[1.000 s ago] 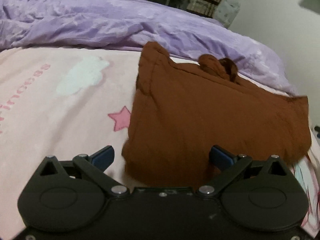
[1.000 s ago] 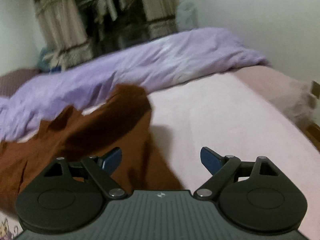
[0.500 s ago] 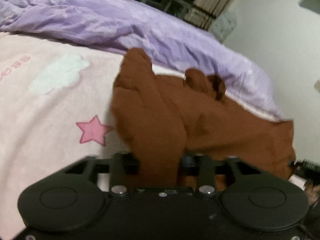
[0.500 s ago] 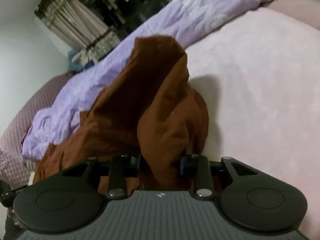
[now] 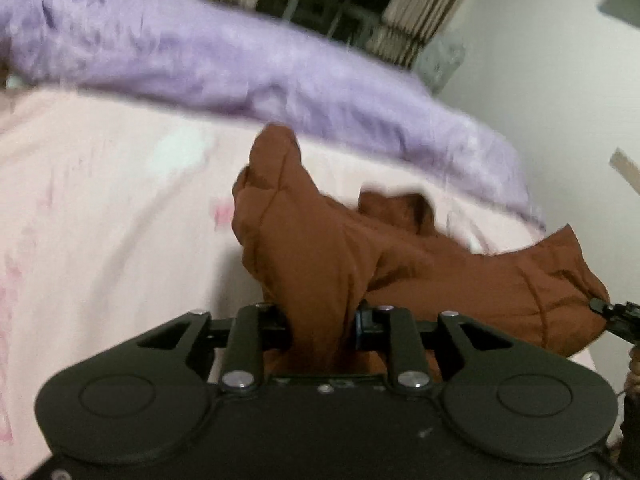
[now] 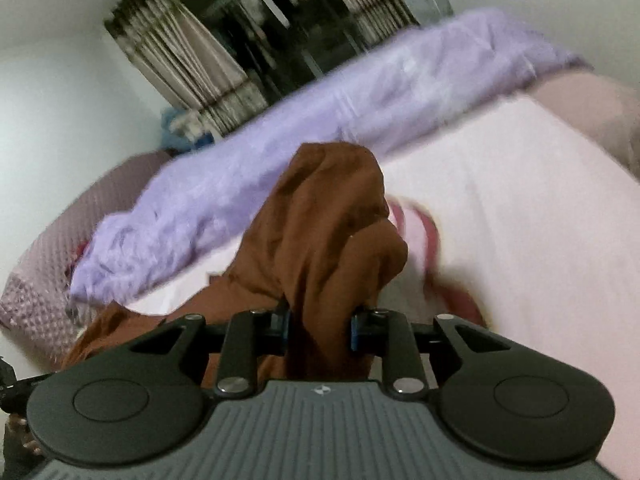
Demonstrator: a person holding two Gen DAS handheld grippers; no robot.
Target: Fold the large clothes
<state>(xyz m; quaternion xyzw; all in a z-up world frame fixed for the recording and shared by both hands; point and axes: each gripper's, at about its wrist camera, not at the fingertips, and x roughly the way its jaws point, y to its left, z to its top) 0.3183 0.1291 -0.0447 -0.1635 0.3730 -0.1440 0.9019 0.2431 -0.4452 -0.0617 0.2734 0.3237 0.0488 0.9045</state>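
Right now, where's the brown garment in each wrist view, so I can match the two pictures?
Left wrist: brown garment bunches up from between the left gripper jaws at bottom centre and trails off to the right edge.
Right wrist: garment rises from the right gripper at centre, trailing down to the lower left.
Shared landmark: purple duvet across the bed behind it.

Motion blur smears the bedsheet [image 5: 100, 208], so its pink prints cannot be read, and softens the purple duvet [image 5: 240, 72]. The brown garment [image 5: 312, 264] bunches up over both grippers' fingertips, hiding them. Its far end runs under the right gripper's body, out of sight.
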